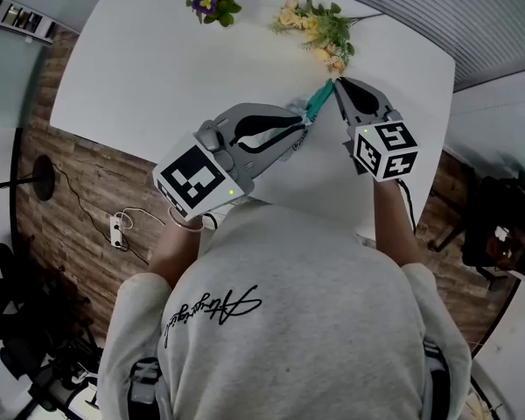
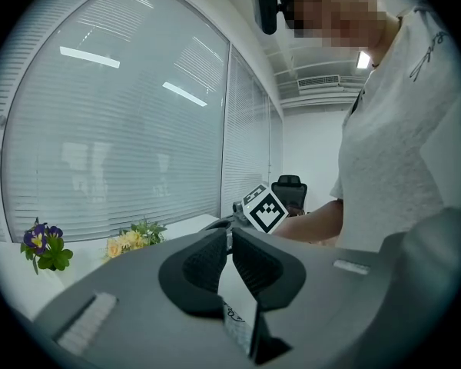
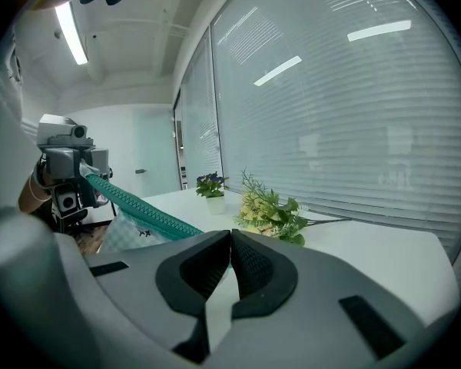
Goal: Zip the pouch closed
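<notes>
A pale checked pouch (image 3: 129, 229) with a teal zipper (image 1: 319, 101) hangs stretched between my two grippers above the white table (image 1: 140, 68). My left gripper (image 1: 303, 119) is shut on one end of the pouch; a strip of its white fabric (image 2: 242, 314) shows between the jaws (image 2: 229, 241). My right gripper (image 1: 335, 84) is shut on the other end, where the teal zipper (image 3: 138, 206) runs into its closed jaws (image 3: 230, 241). The zipper pull is hidden. In the right gripper view the left gripper (image 3: 65, 167) stands at the far end of the zipper band.
A small pot of purple flowers (image 1: 213, 1) and a bunch of yellow flowers (image 1: 319, 29) lie at the table's far side, just beyond the grippers. Window blinds run behind them. A power strip (image 1: 116, 228) lies on the wooden floor to the left.
</notes>
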Tool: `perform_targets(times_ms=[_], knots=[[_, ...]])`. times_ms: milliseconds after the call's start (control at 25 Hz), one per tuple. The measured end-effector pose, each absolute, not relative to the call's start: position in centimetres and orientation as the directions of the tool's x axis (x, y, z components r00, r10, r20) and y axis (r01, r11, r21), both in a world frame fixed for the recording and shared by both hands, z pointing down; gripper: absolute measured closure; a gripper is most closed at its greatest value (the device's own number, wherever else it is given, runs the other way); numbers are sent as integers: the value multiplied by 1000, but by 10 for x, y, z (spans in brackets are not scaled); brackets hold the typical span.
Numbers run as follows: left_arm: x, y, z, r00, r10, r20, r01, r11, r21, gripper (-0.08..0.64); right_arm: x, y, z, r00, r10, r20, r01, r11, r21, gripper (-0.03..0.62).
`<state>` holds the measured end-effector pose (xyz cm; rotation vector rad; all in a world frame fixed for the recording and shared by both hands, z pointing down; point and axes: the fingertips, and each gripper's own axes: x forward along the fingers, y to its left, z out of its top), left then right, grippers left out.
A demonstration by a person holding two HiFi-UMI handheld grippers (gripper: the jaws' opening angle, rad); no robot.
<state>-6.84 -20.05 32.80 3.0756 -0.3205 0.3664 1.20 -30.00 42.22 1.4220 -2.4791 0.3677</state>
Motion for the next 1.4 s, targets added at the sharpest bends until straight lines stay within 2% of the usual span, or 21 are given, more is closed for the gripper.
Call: perform_targets(times_ms=[520,1080,1400], knots=[[-93,-201,327,960,-173,221,-177,-984,-1,537,-2,-301,430,-441,-823,357,-890,452,-56,584],[-102,-195,336,972,-62,227,-65,-998,5,540,-1,-292,438,-344,-862,371,-936,347,-61,583],[-108,-201,338,973,-44,226,-46,-999,3,540,2,-285,439,-302,-879,370,-951,303,-57,583]])
